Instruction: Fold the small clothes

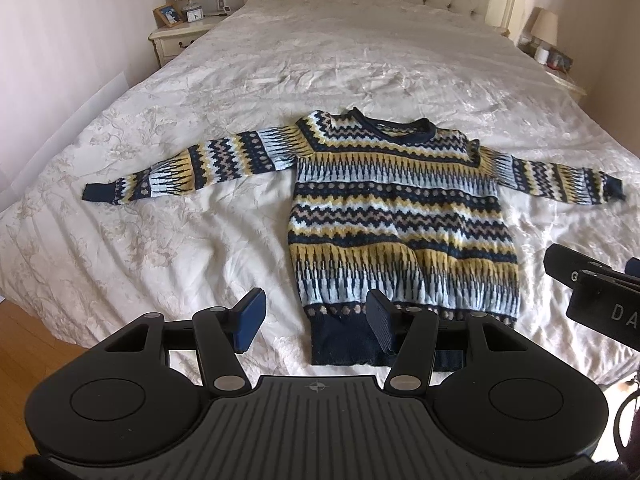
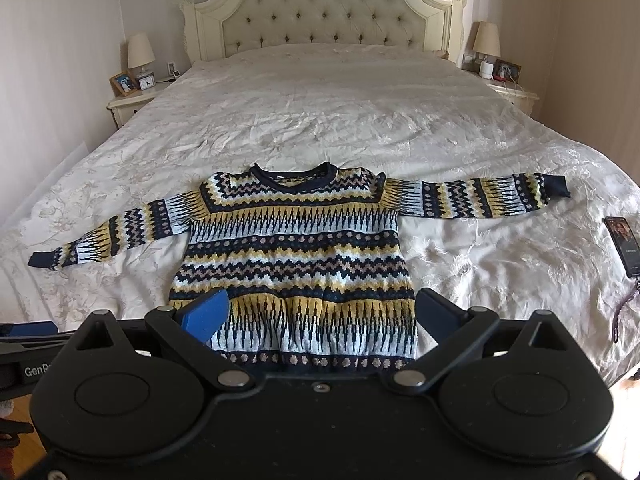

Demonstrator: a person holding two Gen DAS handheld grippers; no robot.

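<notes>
A small knitted sweater (image 1: pixel 400 216) (image 2: pixel 296 256) with navy, yellow and pale blue zigzag bands lies flat, front up, on the white bedspread (image 1: pixel 180 240) (image 2: pixel 480 272), both sleeves spread out sideways. My left gripper (image 1: pixel 316 320) hovers open over the hem's left corner, with nothing between its blue pads. My right gripper (image 2: pixel 320 312) stands open, wider, above the lower part of the sweater, its fingers spanning most of the body width without touching it. The right gripper's body also shows at the right edge of the left wrist view (image 1: pixel 592 296).
A phone (image 2: pixel 622 246) with a cord lies on the bedspread to the right of the sweater. Nightstands with lamps (image 2: pixel 140 52) (image 2: pixel 486 38) flank the tufted headboard (image 2: pixel 320 8). Wooden floor (image 1: pixel 36 352) shows at the bed's near left corner.
</notes>
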